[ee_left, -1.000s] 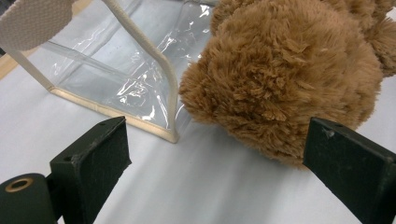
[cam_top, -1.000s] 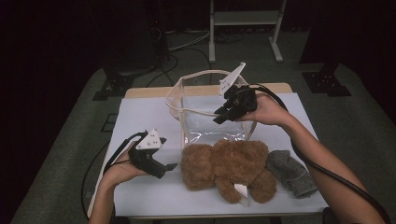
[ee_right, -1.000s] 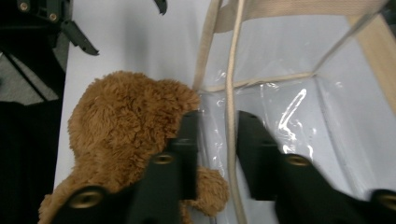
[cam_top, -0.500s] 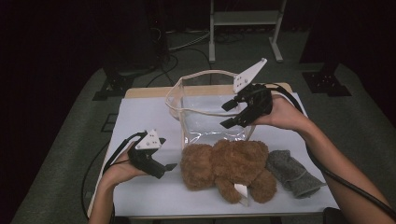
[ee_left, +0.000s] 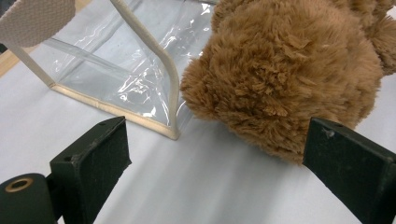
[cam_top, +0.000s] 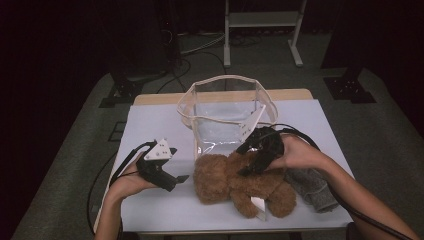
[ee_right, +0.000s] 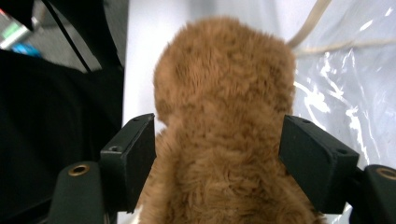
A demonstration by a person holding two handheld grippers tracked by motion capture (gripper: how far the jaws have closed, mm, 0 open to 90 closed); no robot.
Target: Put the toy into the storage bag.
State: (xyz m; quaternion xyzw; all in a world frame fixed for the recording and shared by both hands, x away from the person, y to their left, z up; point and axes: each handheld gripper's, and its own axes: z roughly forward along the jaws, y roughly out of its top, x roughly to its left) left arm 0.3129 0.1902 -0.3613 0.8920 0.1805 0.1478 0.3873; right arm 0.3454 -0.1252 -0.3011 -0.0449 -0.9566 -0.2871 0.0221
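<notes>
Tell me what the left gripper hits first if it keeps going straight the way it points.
Probably the brown teddy bear: the left gripper is open and aimed at its fur across bare table, with the clear bag slightly off to one side.

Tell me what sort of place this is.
Probably a lab or recording studio: black curtains around the white-topped table, cables on the grey floor, a metal stand behind, and a cabled gripper in hand.

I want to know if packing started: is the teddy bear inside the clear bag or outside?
Outside. The teddy bear lies on the table in front of the clear bag, whose top stands open.
</notes>
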